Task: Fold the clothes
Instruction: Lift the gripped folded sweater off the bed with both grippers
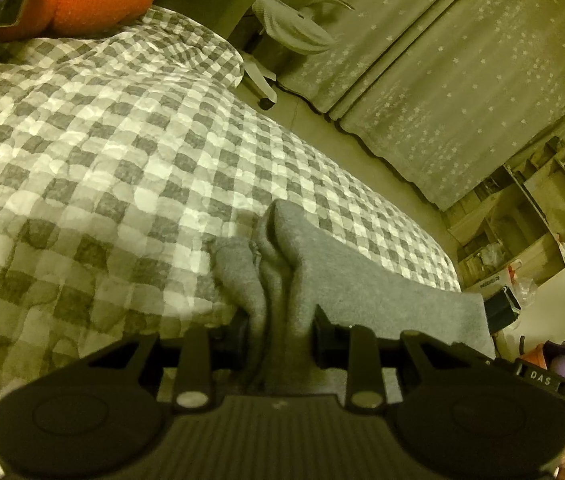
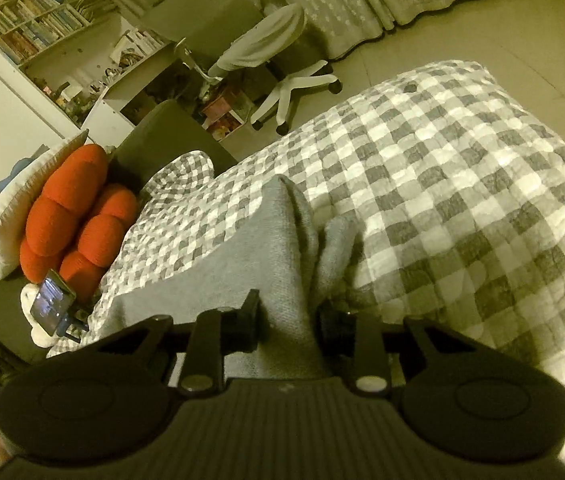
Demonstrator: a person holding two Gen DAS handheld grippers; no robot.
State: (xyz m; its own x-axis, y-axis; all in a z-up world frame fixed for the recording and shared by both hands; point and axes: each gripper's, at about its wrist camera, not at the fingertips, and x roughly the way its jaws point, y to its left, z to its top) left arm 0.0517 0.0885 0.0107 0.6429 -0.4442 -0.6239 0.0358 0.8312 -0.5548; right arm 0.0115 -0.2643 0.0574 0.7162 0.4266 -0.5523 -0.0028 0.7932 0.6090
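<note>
A grey knit garment (image 1: pixel 346 276) is held up over a bed with a grey-and-white checkered quilt (image 1: pixel 102 152). My left gripper (image 1: pixel 280 326) is shut on a bunched edge of the garment, which stretches away to the right. In the right wrist view, my right gripper (image 2: pixel 290 320) is shut on another bunched edge of the same grey garment (image 2: pixel 242 252), which stretches to the left above the quilt (image 2: pixel 462 184). The fingertips of both grippers are hidden in the cloth.
An orange cushion (image 2: pixel 78 216) and a phone on a stand (image 2: pixel 52 300) sit at the head of the bed. An office chair (image 2: pixel 274 60) and bookshelves (image 2: pixel 42 28) stand beyond. Star-patterned curtains (image 1: pixel 462 72) and shelving (image 1: pixel 534 216) line the far side.
</note>
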